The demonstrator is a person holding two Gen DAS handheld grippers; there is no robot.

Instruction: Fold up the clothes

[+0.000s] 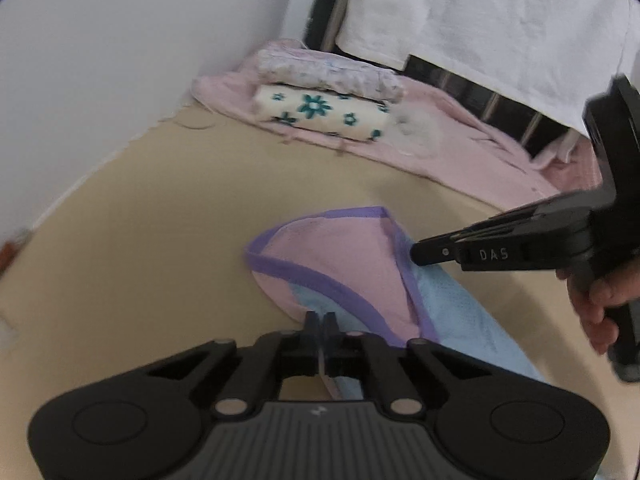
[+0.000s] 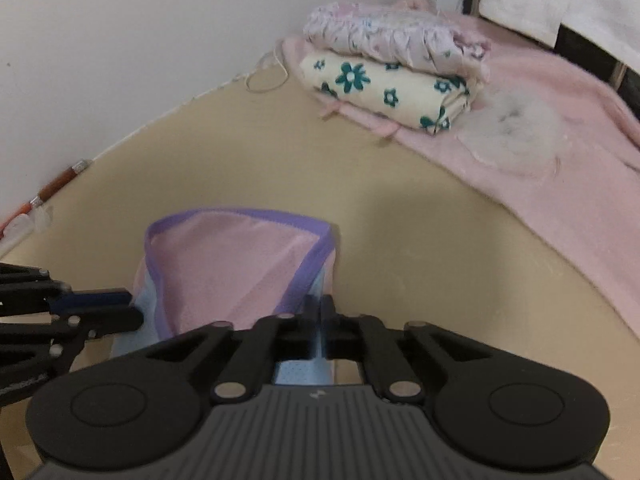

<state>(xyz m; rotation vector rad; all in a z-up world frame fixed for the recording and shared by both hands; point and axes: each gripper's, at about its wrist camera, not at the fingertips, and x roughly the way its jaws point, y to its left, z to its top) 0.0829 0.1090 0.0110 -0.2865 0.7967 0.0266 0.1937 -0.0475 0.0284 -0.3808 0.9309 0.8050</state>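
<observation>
We have both the left gripper (image 1: 320, 320) and right gripper (image 2: 319, 305) clamped on the near edge of the pink-and-blue garment (image 1: 340, 264), mid-fold, and should next carry it far over.

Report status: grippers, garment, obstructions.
Left gripper and right gripper both shut on pink-and-blue garment. Garment partly folded. Folded stack well clear.

We logged the garment (image 2: 224, 276) as pink mesh with purple trim and a light blue panel. The surface (image 2: 280, 168) under it was plain beige. One folded cloth (image 2: 384, 92) was cream with teal flowers; the folded piece (image 2: 384, 38) on top was pale lilac with a faint small print. The blanket (image 2: 560, 160) was pink, the wall (image 1: 100, 60) white, both grippers black.
</observation>
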